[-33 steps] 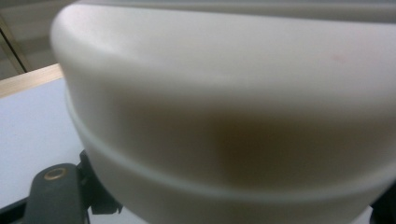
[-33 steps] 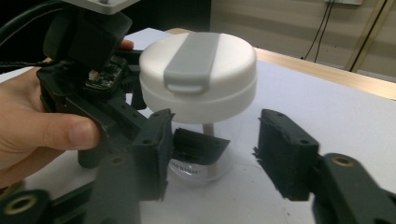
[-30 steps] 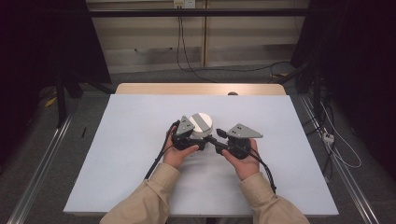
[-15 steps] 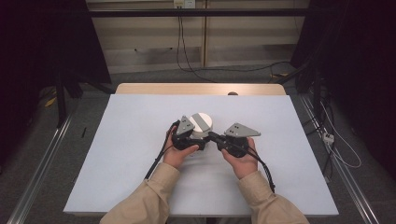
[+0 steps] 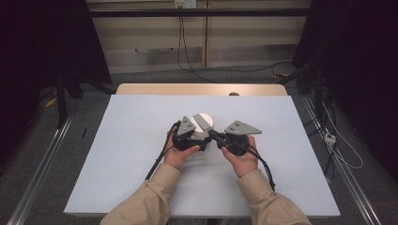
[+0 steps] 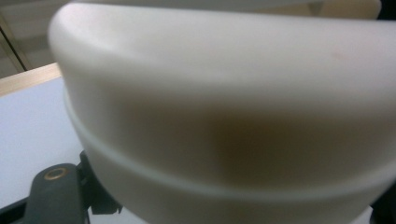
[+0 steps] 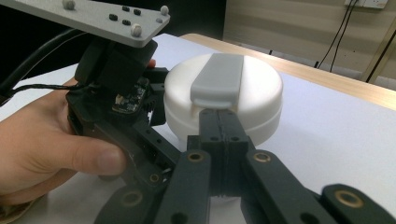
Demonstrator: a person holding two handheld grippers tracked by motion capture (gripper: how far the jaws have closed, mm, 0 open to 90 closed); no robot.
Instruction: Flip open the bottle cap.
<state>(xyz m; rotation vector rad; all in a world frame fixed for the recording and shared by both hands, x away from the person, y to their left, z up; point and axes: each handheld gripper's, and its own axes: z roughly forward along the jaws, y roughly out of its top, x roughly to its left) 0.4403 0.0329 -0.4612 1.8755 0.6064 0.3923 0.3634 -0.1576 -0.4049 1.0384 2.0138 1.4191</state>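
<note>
A round white container (image 5: pixel 205 118) with a grey clip (image 5: pixel 202 122) across its lid stands mid-table. My left gripper (image 5: pixel 195 138) straddles it from the left, jaws spread wide against its sides. In the left gripper view the container's wall (image 6: pixel 224 116) looms very close, with one black finger (image 6: pixel 56 196) at the lower left. My right gripper (image 5: pixel 213 134) comes in from the right. Its jaws (image 7: pixel 218 116) are pressed together, tips against the container's side (image 7: pixel 261 98) just under the overhanging end of the grey clip (image 7: pixel 217 79). The left gripper (image 7: pixel 156 100) and a hand hold the far side.
The table is covered by a white sheet (image 5: pixel 131 154), with a wooden edge (image 5: pixel 202 89) at the back. A small dark object (image 5: pixel 233 94) sits on that far edge. Cables (image 5: pixel 157 161) trail from both grippers toward the person.
My right gripper has slid a little left, bringing its tips up to the container. The left gripper and the container have stayed in place.
</note>
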